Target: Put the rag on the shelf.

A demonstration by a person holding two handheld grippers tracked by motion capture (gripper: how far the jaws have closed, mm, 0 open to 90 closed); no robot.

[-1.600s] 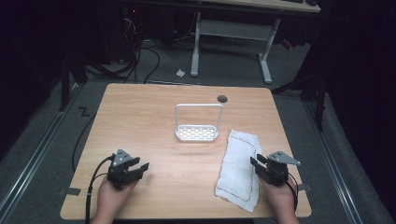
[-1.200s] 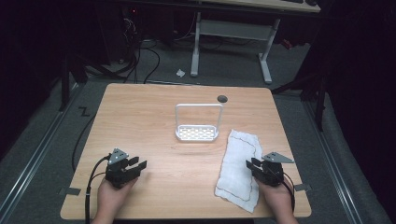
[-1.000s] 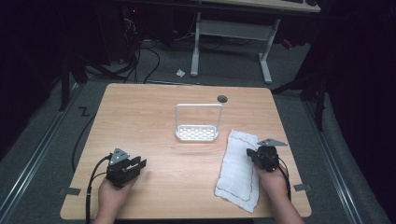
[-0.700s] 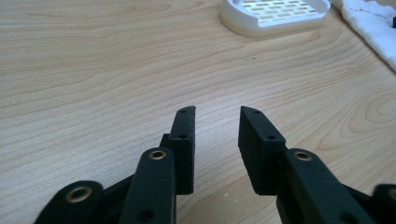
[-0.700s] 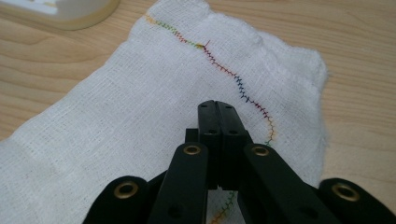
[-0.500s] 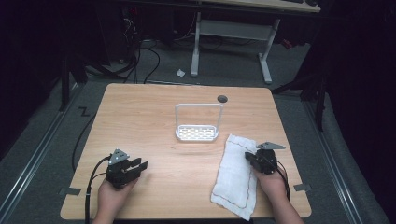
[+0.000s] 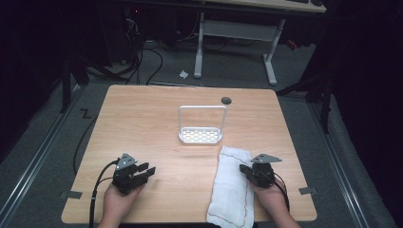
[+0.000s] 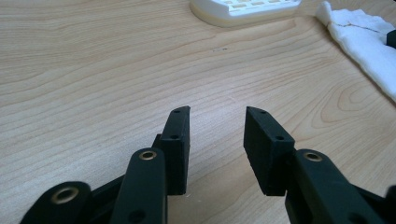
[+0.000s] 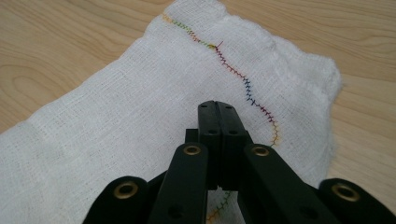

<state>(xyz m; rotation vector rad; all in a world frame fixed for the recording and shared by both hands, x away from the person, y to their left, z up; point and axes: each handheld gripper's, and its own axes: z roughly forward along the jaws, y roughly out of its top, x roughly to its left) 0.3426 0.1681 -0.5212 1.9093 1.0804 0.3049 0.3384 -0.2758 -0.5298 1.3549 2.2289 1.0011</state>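
Since the earlier frames my right tongs [image 7: 249,169] have come in from the right edge of the table onto the cloth, and the cloth has slid toward me and skewed; its near end now hangs over the near edge.

Table [image 7: 142,123]: wood top, bare on the left half.
Cloth [image 7: 233,185]: white, long, at near right, its far end just short of the white rack [image 7: 201,125], not touching it.
Right tongs: jaws clenched, tips low over the cloth beside the coloured stitching [image 9: 243,79]. I cannot tell if a fold is pinched between them.
Left tongs [image 8: 217,140]: released, jaws apart, nothing between, resting at near left over bare wood, well apart from the cloth.

Risks, as I judge them: dragging further toward me tips the overhanging end off the table. If the closed jaws only press and hold nothing, the cloth bunches instead of travelling. Pushing it far could nudge the rack.
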